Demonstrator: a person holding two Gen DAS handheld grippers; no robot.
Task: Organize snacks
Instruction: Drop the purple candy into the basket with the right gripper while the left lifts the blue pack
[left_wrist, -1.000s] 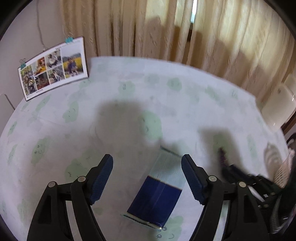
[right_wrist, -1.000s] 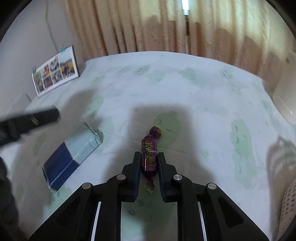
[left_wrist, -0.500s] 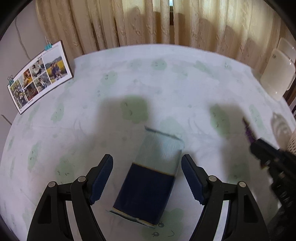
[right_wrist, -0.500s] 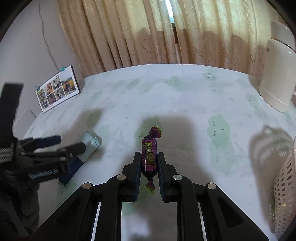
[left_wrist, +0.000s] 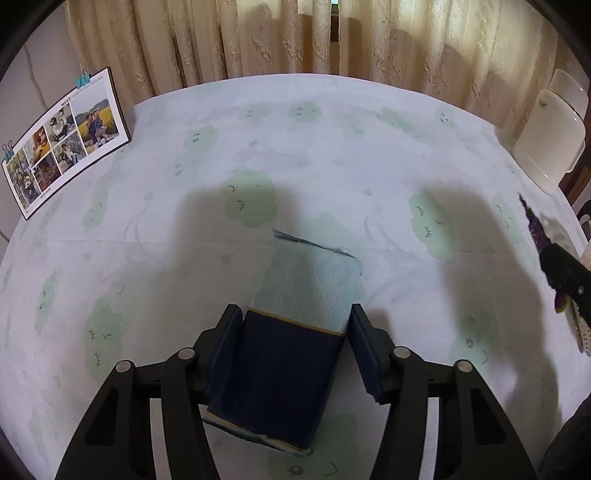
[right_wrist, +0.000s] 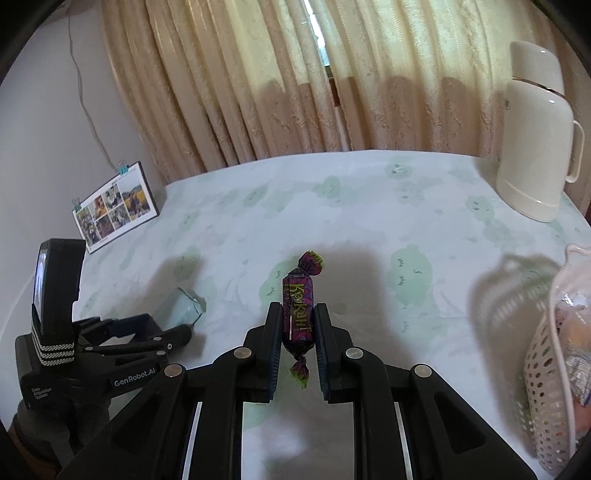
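A packet (left_wrist: 306, 284), pale teal at its far end and dark blue at the near end, lies flat on the cloud-print tablecloth (left_wrist: 295, 155). My left gripper (left_wrist: 293, 310) straddles its middle; the jaws are closing and both pads stand against its long sides. In the right wrist view only the packet's teal end (right_wrist: 184, 306) pokes out past the left gripper (right_wrist: 181, 334). My right gripper (right_wrist: 297, 308) is shut on a purple twist-wrapped candy (right_wrist: 298, 295), held lengthwise above the cloth. That candy (left_wrist: 533, 225) also shows at the right edge of the left wrist view.
A white perforated basket (right_wrist: 543, 387) holding wrapped snacks stands at the right edge. A cream thermos jug (right_wrist: 532, 136) stands at the far right corner, and a photo card (left_wrist: 62, 136) leans at the far left. Beige curtains hang behind the table.
My left gripper came down over the packet and its jaws narrowed from wide apart to the packet's sides. The right gripper rose and shifted right with the candy; the basket came into view.
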